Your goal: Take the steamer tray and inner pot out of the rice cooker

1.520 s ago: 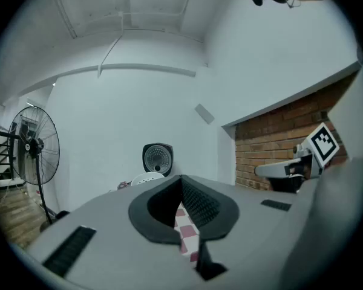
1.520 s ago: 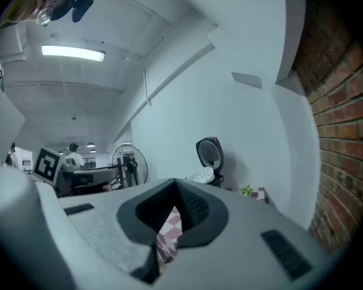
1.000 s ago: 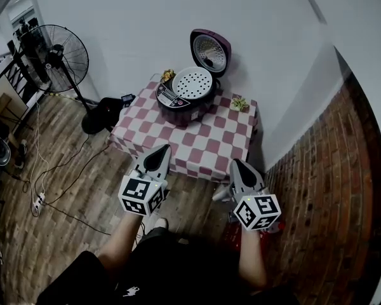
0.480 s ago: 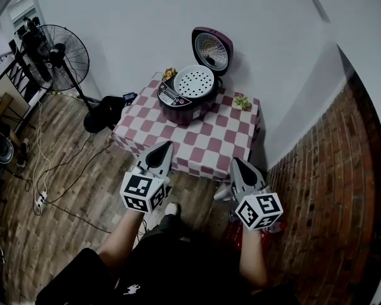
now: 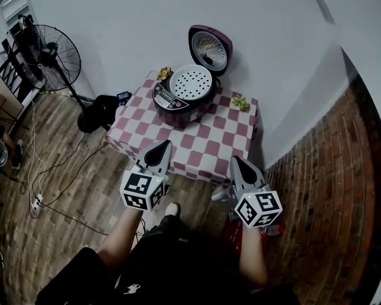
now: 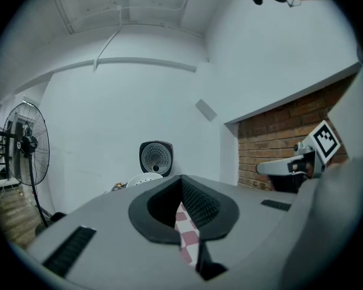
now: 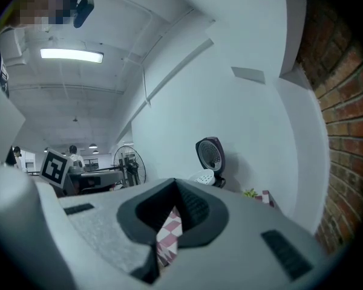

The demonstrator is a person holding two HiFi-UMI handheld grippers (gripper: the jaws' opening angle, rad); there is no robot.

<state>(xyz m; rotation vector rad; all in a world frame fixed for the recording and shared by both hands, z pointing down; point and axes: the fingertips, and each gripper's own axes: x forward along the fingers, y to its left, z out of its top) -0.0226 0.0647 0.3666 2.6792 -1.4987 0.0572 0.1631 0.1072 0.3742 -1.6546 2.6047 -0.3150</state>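
At upper centre, an open purple rice cooker (image 5: 178,103) holds a white perforated steamer tray (image 5: 190,82), while lower down the left gripper (image 5: 161,147) and right gripper (image 5: 237,163) are both closed, empty.

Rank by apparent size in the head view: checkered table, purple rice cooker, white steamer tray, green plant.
1. Pink-and-white checkered table
2. Purple rice cooker, lid open
3. White perforated steamer tray
4. Small green plant

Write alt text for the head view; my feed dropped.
An open rice cooker holding a white perforated steamer tray sits on a checkered table by a white wall. The left gripper and right gripper, both shut, hover short of the table.
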